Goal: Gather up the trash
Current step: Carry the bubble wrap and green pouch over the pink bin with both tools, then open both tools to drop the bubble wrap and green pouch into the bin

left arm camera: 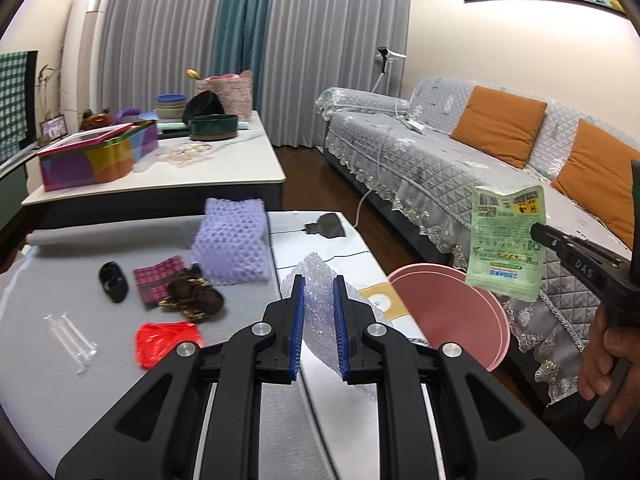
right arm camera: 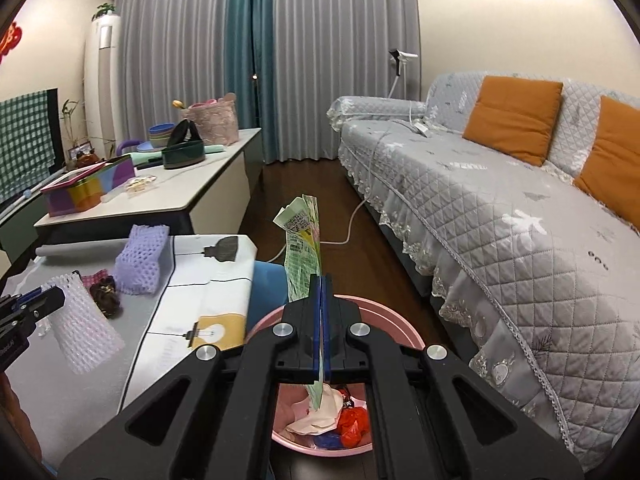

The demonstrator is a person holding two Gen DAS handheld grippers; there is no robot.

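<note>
The right gripper (right arm camera: 322, 280) is pinching a green sachet (right arm camera: 303, 240) flat between its closed fingers, holding it over the pink bin (right arm camera: 404, 326) right of the table; the left gripper (left arm camera: 319, 280) is clamping a bubble-wrap sleeve (left arm camera: 320, 268); next, presumably, the drop: parting the fingers above the bin.

grey quilted sofa (right arm camera: 500, 208) with orange cushions (right arm camera: 514, 118), grey curtains (left arm camera: 168, 32), colourful box (left arm camera: 94, 156) on white table (left arm camera: 224, 168)
</note>
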